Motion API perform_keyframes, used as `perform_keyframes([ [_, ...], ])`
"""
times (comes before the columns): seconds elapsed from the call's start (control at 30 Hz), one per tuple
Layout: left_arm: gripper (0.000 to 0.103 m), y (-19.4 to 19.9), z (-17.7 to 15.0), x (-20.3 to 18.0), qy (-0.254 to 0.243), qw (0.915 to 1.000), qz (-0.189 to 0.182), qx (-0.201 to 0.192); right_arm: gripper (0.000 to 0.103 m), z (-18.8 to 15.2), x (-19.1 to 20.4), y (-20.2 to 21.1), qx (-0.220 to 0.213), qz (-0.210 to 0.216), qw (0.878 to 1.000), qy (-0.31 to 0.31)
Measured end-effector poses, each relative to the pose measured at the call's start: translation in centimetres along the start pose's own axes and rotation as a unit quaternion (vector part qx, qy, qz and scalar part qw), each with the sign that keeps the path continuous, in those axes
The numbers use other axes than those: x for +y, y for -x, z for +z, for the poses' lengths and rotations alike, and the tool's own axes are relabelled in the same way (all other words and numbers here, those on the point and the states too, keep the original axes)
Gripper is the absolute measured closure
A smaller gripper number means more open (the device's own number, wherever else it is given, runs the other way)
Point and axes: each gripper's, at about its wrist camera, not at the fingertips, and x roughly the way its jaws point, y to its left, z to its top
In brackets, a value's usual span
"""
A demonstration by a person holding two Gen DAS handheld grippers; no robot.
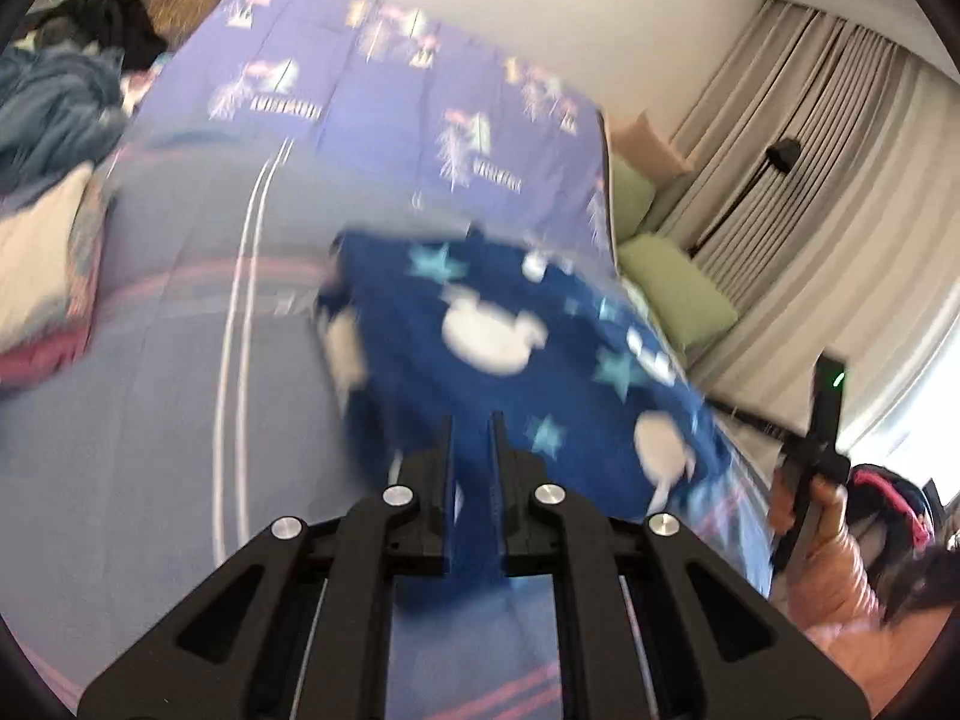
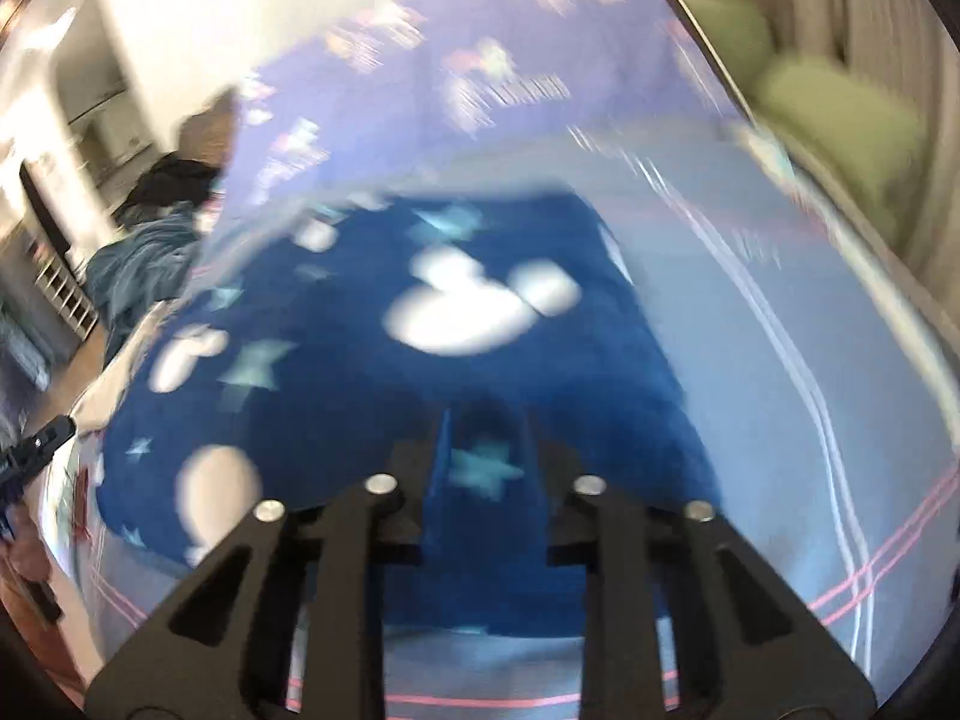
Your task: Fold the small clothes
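Two grippers over one blue star-print garment (image 2: 480, 324), spread on the bed sheet (image 1: 150, 420); folding apparently barely begun, no finished crease visible through blur. Left gripper (image 1: 472, 438): narrow gap, blue cloth between fingers, likely grasping its near edge. Right gripper (image 2: 483, 450): wider apart, released, above the fabric.

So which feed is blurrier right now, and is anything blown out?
Right wrist view: heavy motion smear over the dark blue star-print garment, with the upper-left wall blown out. Left wrist view: milder blur, the same garment readable, glare at the right-edge window.
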Motion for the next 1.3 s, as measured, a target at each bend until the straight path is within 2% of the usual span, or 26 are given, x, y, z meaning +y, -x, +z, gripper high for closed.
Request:
perform_keyframes([
  [0.03, 0.088, -1.3, 0.2, 0.1, 0.005, 0.9999, 0.007, 0.014, 0.091, -0.3, -1.2, -1.2, 0.025, -0.011, 1.000, -0.013],
  [0.07, 0.087, -3.1, 0.0, 0.5, 0.010, 0.9989, 0.021, 0.040, 0.092, -1.0, -2.6, -2.1, 0.038, 0.015, 0.999, -0.035],
  [0.1, 0.087, -5.7, -0.7, 1.5, 0.021, 0.9948, 0.057, 0.081, 0.092, -1.2, -3.5, -1.8, 0.032, 0.042, 0.997, -0.055],
  [0.13, 0.087, -7.1, -1.3, 2.2, 0.029, 0.9928, 0.070, 0.093, 0.093, -1.0, -3.9, -1.4, 0.031, 0.051, 0.996, -0.061],
  [0.17, 0.087, -6.9, -1.7, 2.4, 0.034, 0.9947, 0.063, 0.074, 0.093, -0.7, -4.1, -1.0, 0.028, 0.054, 0.996, -0.060],
  [0.27, 0.087, -5.8, -0.7, 1.9, 0.041, 0.9949, 0.065, 0.065, 0.092, 2.0, -4.5, 0.0, -0.007, 0.048, 0.998, -0.043],
  [0.33, 0.087, -5.1, 0.5, 1.1, 0.024, 0.9941, 0.091, 0.054, 0.090, 4.5, -4.2, 0.0, -0.025, 0.018, 0.999, -0.024],
  [0.37, 0.084, -5.0, 1.2, 0.7, 0.010, 0.9935, 0.101, 0.051, 0.090, 5.6, -4.2, -0.1, -0.031, 0.017, 0.999, -0.014],
  [0.4, 0.082, -5.1, 1.9, 0.3, -0.002, 0.9927, 0.111, 0.047, 0.090, 7.0, -4.0, -0.6, -0.037, 0.026, 0.999, -0.006],
  [0.47, 0.066, -6.0, 3.6, -0.1, -0.009, 0.9906, 0.130, 0.040, 0.090, 9.4, -4.1, -1.9, -0.042, 0.056, 0.997, -0.012],
  [0.5, 0.063, -6.5, 4.6, 0.1, -0.005, 0.9907, 0.133, 0.031, 0.090, 10.7, -4.0, -2.9, -0.038, 0.079, 0.996, -0.016],
  [0.57, 0.058, -8.0, 6.0, 0.6, 0.017, 0.9928, 0.115, 0.029, 0.090, 12.4, -3.7, -5.5, -0.020, 0.118, 0.993, -0.020],
  [0.6, 0.055, -8.5, 6.2, 1.1, 0.026, 0.9940, 0.100, 0.036, 0.090, 12.8, -3.3, -7.1, -0.001, 0.108, 0.994, -0.019],
  [0.63, 0.048, -9.4, 6.4, 1.5, 0.034, 0.9946, 0.085, 0.049, 0.090, 12.8, -3.2, -8.9, 0.022, 0.076, 0.997, -0.016],
  [0.67, 0.047, -10.6, 6.2, 2.0, 0.036, 0.9931, 0.089, 0.068, 0.093, 12.5, -3.3, -11.3, 0.049, 0.026, 0.998, -0.009],
  [0.7, 0.047, -12.4, 5.6, 2.8, 0.033, 0.9860, 0.131, 0.098, 0.093, 12.0, -3.6, -12.6, 0.056, 0.020, 0.998, -0.007],
  [0.73, 0.032, -13.9, 4.9, 3.6, 0.033, 0.9783, 0.164, 0.122, 0.093, 11.7, -4.0, -12.7, 0.040, 0.029, 0.999, -0.011],
  [0.77, 0.029, -14.4, 4.3, 4.3, 0.047, 0.9786, 0.157, 0.124, 0.093, 11.8, -4.0, -12.4, 0.037, 0.032, 0.999, -0.014],
  [0.83, 0.029, -13.3, 4.1, 5.0, 0.066, 0.9837, 0.132, 0.102, 0.092, 12.0, -4.1, -11.6, 0.030, 0.036, 0.999, -0.015],
  [0.93, 0.030, -12.4, 4.0, 5.1, 0.068, 0.9853, 0.125, 0.094, 0.086, 11.8, -4.0, -9.5, 0.016, 0.029, 0.999, -0.017],
  [1.0, 0.030, -12.0, 4.0, 4.6, 0.062, 0.9861, 0.129, 0.085, 0.079, 11.1, -3.4, -7.7, 0.002, 0.034, 0.999, -0.014],
  [1.07, 0.030, -10.9, 4.0, 4.4, 0.056, 0.9870, 0.131, 0.073, 0.077, 10.3, -1.6, -5.2, -0.016, 0.043, 0.999, 0.015],
  [1.13, 0.030, -9.6, 3.9, 4.3, 0.058, 0.9882, 0.131, 0.052, 0.065, 8.9, 1.2, -3.1, -0.034, 0.046, 0.996, 0.064],
  [1.2, 0.030, -8.1, 3.9, 4.6, 0.066, 0.9879, 0.136, 0.034, 0.037, 7.0, 5.7, -0.7, -0.063, 0.049, 0.985, 0.152],
  [1.23, 0.030, -7.3, 3.8, 4.8, 0.069, 0.9870, 0.143, 0.026, 0.034, 6.1, 7.3, 0.1, -0.077, 0.049, 0.979, 0.183],
  [1.3, 0.030, -5.6, 3.5, 5.7, 0.080, 0.9846, 0.155, 0.012, 0.024, 3.5, 12.3, 1.8, -0.104, 0.059, 0.956, 0.268],
])
